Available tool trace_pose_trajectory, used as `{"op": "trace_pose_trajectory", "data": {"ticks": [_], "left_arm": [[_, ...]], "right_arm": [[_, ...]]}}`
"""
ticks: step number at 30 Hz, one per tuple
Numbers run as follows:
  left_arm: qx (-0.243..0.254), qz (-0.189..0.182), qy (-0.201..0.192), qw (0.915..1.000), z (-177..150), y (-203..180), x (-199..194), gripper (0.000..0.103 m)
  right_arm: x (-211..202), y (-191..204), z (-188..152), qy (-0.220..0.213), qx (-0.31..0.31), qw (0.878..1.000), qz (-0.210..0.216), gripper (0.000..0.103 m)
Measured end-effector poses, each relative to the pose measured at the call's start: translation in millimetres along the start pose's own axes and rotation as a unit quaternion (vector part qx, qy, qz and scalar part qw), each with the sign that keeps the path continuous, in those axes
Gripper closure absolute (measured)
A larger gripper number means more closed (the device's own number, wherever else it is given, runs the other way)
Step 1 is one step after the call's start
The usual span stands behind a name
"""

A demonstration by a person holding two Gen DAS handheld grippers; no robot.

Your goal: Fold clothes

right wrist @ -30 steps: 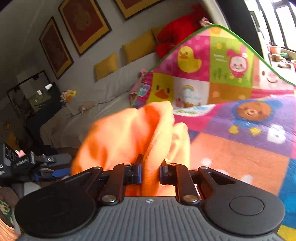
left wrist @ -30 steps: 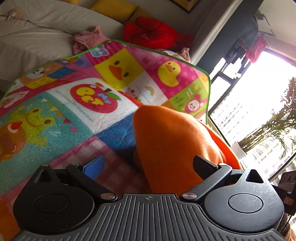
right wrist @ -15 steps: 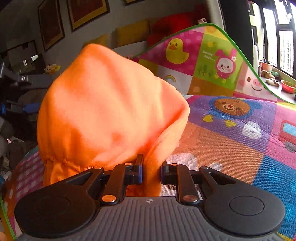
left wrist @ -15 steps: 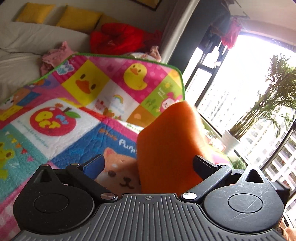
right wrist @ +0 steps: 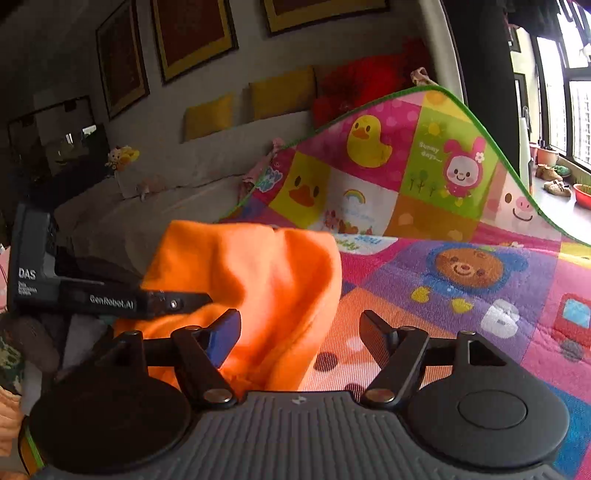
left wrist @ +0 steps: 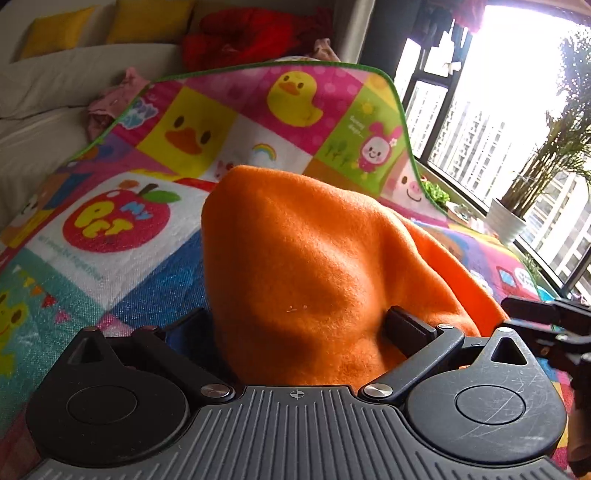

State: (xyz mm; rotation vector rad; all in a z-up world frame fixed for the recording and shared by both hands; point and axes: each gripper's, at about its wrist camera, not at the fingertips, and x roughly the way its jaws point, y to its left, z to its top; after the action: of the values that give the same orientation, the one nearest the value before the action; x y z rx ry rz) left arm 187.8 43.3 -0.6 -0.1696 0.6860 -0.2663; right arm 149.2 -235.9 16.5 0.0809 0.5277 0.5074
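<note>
An orange fleece garment [left wrist: 314, 258] stands in a tall hump on the colourful play mat [left wrist: 110, 221]. It bulges between the wide-apart jaws of my left gripper [left wrist: 295, 317], hiding both fingertips; no pinch shows. In the right wrist view the garment [right wrist: 258, 266] leans against the blue-padded left finger of my right gripper [right wrist: 299, 321]. Those jaws are opening, and the other finger stands apart from the cloth over the mat [right wrist: 461, 266]. A left gripper finger [right wrist: 173, 303] reaches into the cloth from the left.
The mat's far edge curls up against a pale sofa [left wrist: 55, 92] with yellow cushions [right wrist: 280, 92], a red bundle [left wrist: 251, 33] and pink clothes [left wrist: 110, 103]. A window with a potted plant [left wrist: 517, 206] is at the right.
My right gripper's jaws have spread and let go of the orange cloth, which now sits lower beside them. The left gripper has swung sideways, and the cloth now fills its gap.
</note>
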Motion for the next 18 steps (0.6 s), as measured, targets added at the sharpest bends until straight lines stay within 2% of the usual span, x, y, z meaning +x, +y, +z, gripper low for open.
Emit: {"op": "trace_pose_trajectory", "data": {"ticks": [1,4,7,12,15,18], "left_arm": [[0.002,0.001,0.002,1.0000,0.1,0.1,2.2,0.000],[0.005,0.001,0.006,1.0000,-1.3,0.8,6.7,0.000],[0.002,-0.002,0.010,0.9999,-2.6,3.8,9.7,0.000],[-0.008,-0.006,0.014,0.9999,-5.7,12.2,10.4,0.000],[-0.012,-0.009,0.016,0.9998,-7.4,15.4,11.8,0.000],[-0.016,-0.014,0.016,0.9996,-8.8,17.6,13.5,0.000]], "right_arm": [[-2.1,-1.6,7.2,-0.011,0.000,1.000,0.002,0.017],[12.4,-0.7,26.1,-0.027,-0.013,1.000,0.002,0.001],[46.8,1.5,41.3,-0.018,-0.014,1.000,-0.001,0.000],[117.0,-2.2,36.3,0.069,-0.005,0.996,-0.051,0.000],[138.9,-13.8,23.8,0.130,0.037,0.990,-0.035,0.000],[135.1,-19.5,19.4,0.144,0.071,0.987,-0.025,0.000]]}}
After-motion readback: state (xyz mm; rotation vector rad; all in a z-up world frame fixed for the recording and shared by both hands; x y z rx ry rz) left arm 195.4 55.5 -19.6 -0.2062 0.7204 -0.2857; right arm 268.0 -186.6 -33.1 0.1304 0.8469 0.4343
